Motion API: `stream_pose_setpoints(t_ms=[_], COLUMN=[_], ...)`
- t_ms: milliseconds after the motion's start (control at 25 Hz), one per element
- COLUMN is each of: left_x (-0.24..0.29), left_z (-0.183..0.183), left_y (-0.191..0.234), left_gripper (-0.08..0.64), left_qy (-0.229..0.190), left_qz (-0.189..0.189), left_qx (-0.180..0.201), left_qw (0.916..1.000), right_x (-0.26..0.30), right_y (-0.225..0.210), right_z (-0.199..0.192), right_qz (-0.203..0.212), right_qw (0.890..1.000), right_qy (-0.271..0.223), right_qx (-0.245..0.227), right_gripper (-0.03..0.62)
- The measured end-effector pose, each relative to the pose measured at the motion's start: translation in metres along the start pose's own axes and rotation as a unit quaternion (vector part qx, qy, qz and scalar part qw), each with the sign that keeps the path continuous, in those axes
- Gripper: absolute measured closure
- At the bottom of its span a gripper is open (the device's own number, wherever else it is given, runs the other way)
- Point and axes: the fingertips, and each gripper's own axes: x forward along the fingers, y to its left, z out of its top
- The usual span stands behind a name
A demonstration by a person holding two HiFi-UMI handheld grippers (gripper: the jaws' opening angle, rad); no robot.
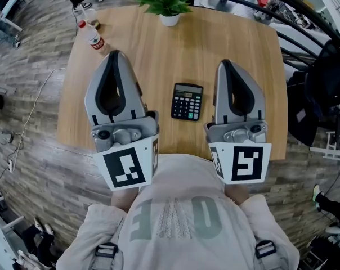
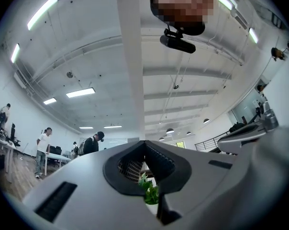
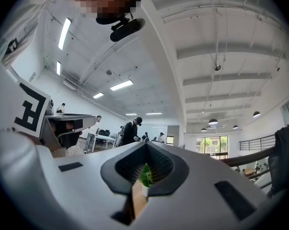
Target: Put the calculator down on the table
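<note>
Judging from above, we've got calculator [image 1: 187,101] flat on tabletop [image 1: 153,49] btwn left gripper [image 1: 115,54] & right gripper [image 1: 225,64], both closed w/ nothing held; right's nearer, long axis pointing away.

Bright, even indoor light falls from long ceiling light strips [image 2: 80,93] and far windows [image 3: 211,144]. The wooden table [image 1: 243,44] carries only soft, faint shadows. Every view bends strongly at its edges. Both gripper views have black rounded corners and slightly soft near surfaces.
</note>
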Motion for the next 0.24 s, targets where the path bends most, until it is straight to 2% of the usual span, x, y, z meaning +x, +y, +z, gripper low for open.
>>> stream_pose_setpoints(t_ms=[240], left_x=[0.0052], left_z=[-0.0129], left_y=[0.0072], left_gripper=[0.551], left_qy=[0.024], left_qz=[0.01], left_qx=[-0.009], left_qw=[0.9996], right_x=[0.0086], right_y=[-0.0007], right_z=[-0.0056], right_qz=[0.008], right_qw=[1.0], right_qy=[0.007], right_qx=[0.001], right_gripper=[0.574])
